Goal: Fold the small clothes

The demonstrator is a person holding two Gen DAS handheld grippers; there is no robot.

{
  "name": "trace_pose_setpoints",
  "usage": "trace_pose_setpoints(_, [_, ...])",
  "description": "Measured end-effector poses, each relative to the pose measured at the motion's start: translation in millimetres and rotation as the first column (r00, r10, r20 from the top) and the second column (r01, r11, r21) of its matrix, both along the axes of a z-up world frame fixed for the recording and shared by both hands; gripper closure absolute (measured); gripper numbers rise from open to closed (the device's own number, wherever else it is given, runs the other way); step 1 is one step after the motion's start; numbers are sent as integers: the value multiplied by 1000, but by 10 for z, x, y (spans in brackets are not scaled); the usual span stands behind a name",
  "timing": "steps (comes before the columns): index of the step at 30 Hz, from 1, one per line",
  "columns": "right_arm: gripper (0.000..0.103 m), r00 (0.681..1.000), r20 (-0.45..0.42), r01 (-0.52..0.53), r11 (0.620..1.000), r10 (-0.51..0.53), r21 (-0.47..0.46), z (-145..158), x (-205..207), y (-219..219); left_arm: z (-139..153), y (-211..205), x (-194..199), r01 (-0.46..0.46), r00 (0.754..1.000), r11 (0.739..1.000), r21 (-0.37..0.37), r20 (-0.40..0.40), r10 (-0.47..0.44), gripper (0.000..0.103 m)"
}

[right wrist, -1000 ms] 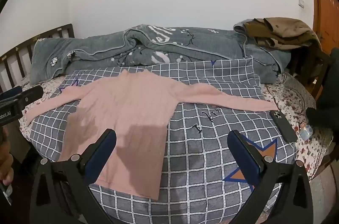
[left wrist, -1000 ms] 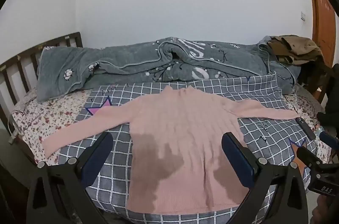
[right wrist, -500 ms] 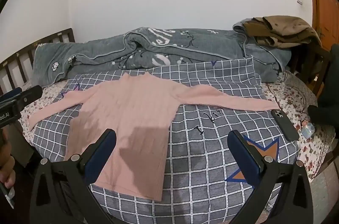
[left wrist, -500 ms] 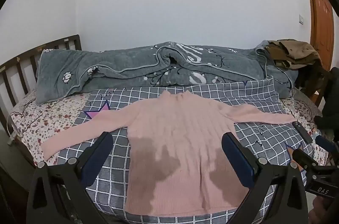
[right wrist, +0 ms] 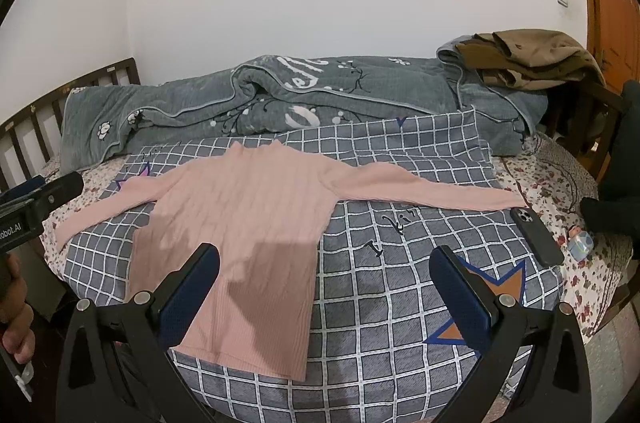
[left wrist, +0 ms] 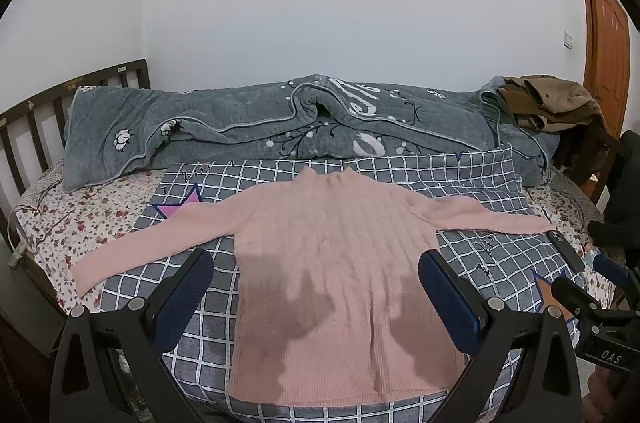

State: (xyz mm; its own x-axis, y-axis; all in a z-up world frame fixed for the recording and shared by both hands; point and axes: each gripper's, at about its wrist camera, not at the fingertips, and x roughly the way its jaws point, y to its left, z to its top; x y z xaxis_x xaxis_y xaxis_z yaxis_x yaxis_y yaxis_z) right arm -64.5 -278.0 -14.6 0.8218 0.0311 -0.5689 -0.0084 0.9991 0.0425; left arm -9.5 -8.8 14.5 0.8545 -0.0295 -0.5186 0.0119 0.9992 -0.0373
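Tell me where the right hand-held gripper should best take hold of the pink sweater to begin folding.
Probably at the cuff of its right sleeve, coming from the right. The pink sweater lies flat, sleeves spread, and that thin free end lies near the phone, on the right hand-held gripper's side.

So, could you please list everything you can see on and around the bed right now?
sweater: one, pink, spread flat on the checked blanket, sleeves out
checked blanket: one, grey with white grid, under the sweater
quilt: one, grey-green, bunched along the wall
floral sheet: one, white with red flowers, on the bed
phone: one, black, by the right sleeve end
brown clothes: pile, far right
headboard: one, dark wood, left
door: orange-brown, right
left gripper: open, above the hem
right gripper: open, above the blanket
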Motion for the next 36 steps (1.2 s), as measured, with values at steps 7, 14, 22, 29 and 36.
trace_pose_setpoints(7, [0,1000,9,1,1000,-1,-5,29,-26,26,-16,-5,-1,0,1000,1000,-10,-5,0,0])
trace_pose_setpoints(14, [0,1000,14,1,1000,-1,-7,50,-38,46,-43,8,-1,-1,1000,1000,-17,-10,1,0])
trace_pose_setpoints(22, [0,1000,20,-1,1000,1,-10,77,-53,95,-63,28,7,-7,1000,1000,-23,-16,7,0])
trace_pose_setpoints(29, [0,1000,20,-1,1000,1,-7,82,-49,88,-45,23,0,-7,1000,1000,-25,-12,6,0])
trace_pose_setpoints(36, [0,1000,21,0,1000,0,-8,86,-48,92,-33,14,-3,-5,1000,1000,-25,-12,5,0])
